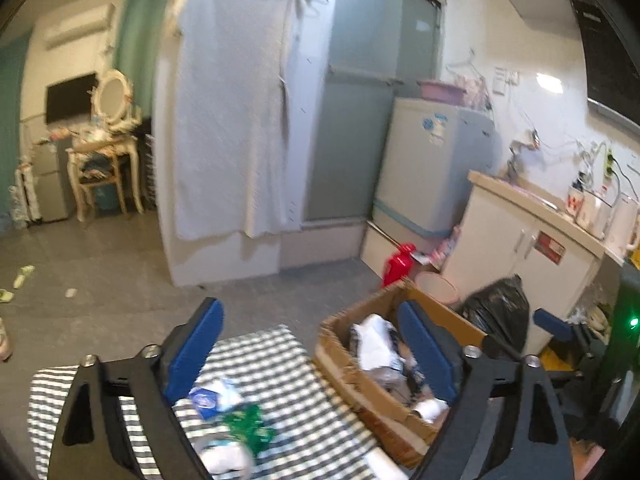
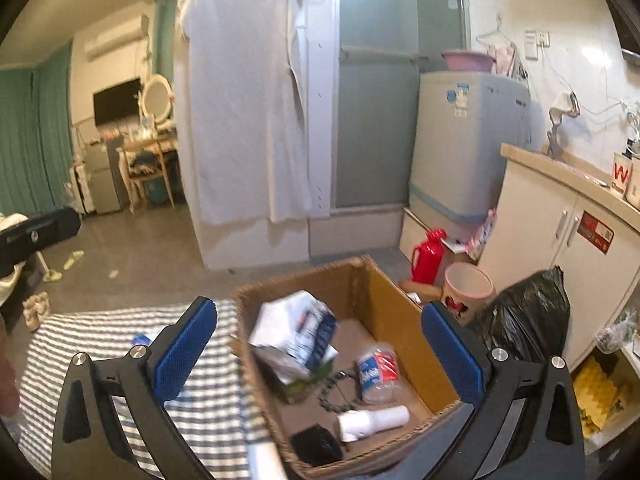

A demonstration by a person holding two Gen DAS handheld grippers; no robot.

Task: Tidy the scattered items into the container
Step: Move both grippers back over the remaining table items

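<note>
Both tools are hanging above a striped cloth [image 1: 280, 364]; whether it covers a bed or a worktop I can't tell. Cardboard box [image 2: 396, 312] is sitting at the cloth's right edge.

Left tool [image 1: 312, 356]: jaws spread wide, nothing between the pads. It's hovering over the leftover clutter, so I'd judge it's lining up the next pick. Still on the cloth, near 6 o'clock in its view: a blue-and-white packet [image 1: 208, 398], a green wrapper [image 1: 248, 428] just beside it, and something white [image 1: 224, 458] at the bottom edge, too blurred to identify.

Right tool [image 2: 320, 360]: also gaping, empty, positioned over the box mouth, which looks like a drop position. A white-and-blue bag [image 2: 296, 328] is blurring in frame just above the box contents, at about 12 o'clock from the tool's centre. Can't tell whether it's falling or resting.

Already in the box: a crushed plastic bottle [image 2: 378, 372], a white tube [image 2: 374, 420], a dark bead chain [image 2: 340, 392], a black object [image 2: 316, 446] at the near corner.

Task partly done; several items left on the cloth.

Risk: the box is overhanging or tight to the cloth edge, so a nudge could tip it.
</note>
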